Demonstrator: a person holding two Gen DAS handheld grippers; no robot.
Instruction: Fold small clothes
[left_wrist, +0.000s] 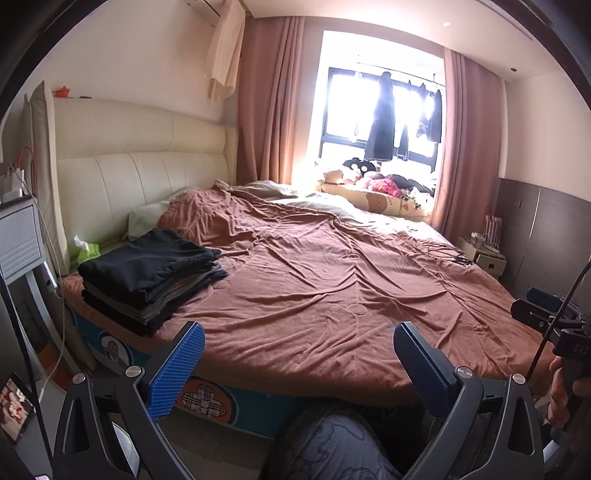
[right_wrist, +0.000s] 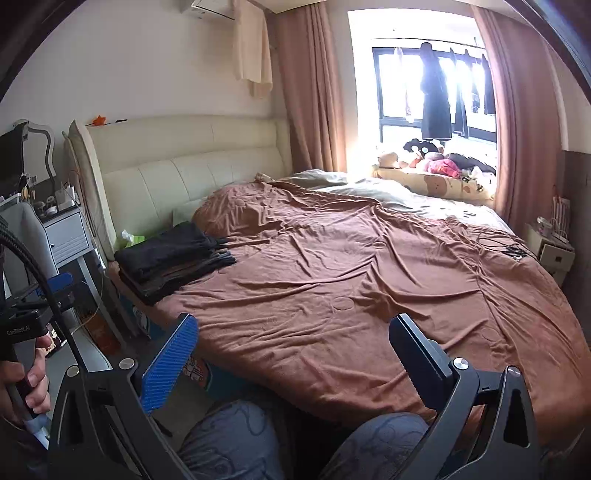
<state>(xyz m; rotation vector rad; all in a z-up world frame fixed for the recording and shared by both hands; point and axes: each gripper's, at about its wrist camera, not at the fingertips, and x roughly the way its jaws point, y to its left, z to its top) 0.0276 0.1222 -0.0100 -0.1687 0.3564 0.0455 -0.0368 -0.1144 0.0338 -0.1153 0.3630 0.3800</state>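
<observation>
Both grippers, left and right, hang spread wide and empty above the person's knees. Beyond, on the blanket's left edge, sits the folded stack; curtains behind.

The right gripper is held wide apart and empty above the brown blanket. A stack of folded dark clothes is seen near the headboard.
</observation>
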